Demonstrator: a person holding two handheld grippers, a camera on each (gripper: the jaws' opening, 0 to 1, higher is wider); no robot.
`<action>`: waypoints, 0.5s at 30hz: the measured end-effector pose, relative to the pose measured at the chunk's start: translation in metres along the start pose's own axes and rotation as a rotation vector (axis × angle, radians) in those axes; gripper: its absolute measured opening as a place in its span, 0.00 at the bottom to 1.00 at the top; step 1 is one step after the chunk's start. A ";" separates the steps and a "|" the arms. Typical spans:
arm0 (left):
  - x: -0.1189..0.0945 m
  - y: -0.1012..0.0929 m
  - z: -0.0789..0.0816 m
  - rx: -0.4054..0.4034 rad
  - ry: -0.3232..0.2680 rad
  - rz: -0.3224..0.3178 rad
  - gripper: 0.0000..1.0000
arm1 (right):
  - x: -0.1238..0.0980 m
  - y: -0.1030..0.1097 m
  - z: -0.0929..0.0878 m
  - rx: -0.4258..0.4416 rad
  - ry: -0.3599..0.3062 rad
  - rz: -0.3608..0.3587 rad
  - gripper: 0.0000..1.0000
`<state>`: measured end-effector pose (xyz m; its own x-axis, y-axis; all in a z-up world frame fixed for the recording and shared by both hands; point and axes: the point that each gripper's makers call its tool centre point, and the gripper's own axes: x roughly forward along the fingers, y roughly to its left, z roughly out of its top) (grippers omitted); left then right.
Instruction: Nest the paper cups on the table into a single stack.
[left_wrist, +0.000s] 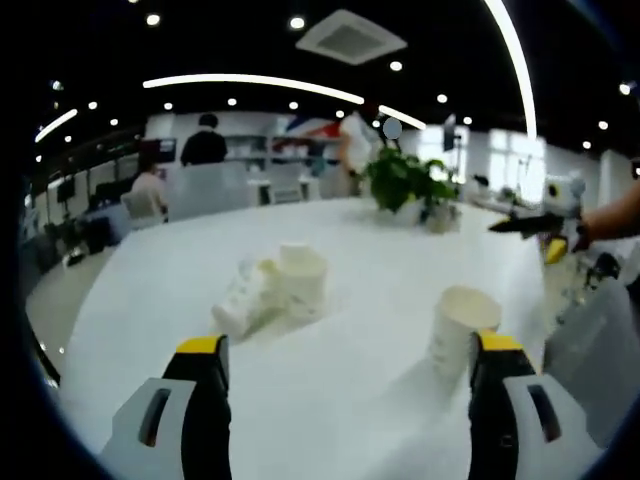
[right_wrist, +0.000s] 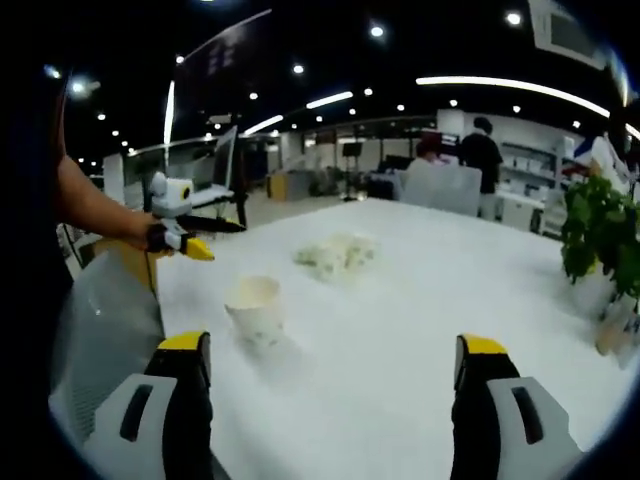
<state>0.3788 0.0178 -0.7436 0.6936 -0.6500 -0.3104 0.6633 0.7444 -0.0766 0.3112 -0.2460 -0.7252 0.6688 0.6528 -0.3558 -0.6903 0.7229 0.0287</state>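
Note:
One upright paper cup (left_wrist: 462, 325) stands just ahead of my left gripper's right jaw. Further off to the left, another upright cup (left_wrist: 302, 280) stands against a cup lying on its side (left_wrist: 240, 300). My left gripper (left_wrist: 350, 350) is open with nothing between its jaws. In the right gripper view the single cup (right_wrist: 255, 310) stands ahead of the left jaw, and the cup cluster (right_wrist: 338, 252) lies beyond it. My right gripper (right_wrist: 332, 355) is open and holds nothing. Both grippers hover over the white table (left_wrist: 340, 400), apart from every cup.
A potted plant (left_wrist: 405, 180) stands at the table's far side, also seen at the right edge as the plant (right_wrist: 600, 230). A translucent chair back (right_wrist: 105, 320) is beside the table edge. A person's forearm (right_wrist: 95, 215) reaches in from the left. People sit in the background.

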 end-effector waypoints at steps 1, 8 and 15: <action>0.004 0.001 0.001 -0.002 -0.002 -0.002 0.98 | 0.000 0.000 0.000 0.001 0.001 0.000 1.00; 0.038 0.008 0.007 0.015 -0.019 -0.011 0.98 | -0.002 -0.003 -0.001 0.006 0.004 -0.007 1.00; 0.065 0.012 0.006 0.006 -0.031 -0.013 0.98 | -0.003 -0.008 0.000 0.017 0.005 -0.019 1.00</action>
<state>0.4336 -0.0159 -0.7590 0.6935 -0.6637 -0.2802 0.6737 0.7352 -0.0742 0.3140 -0.2539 -0.7246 0.6802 0.6379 -0.3611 -0.6729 0.7388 0.0377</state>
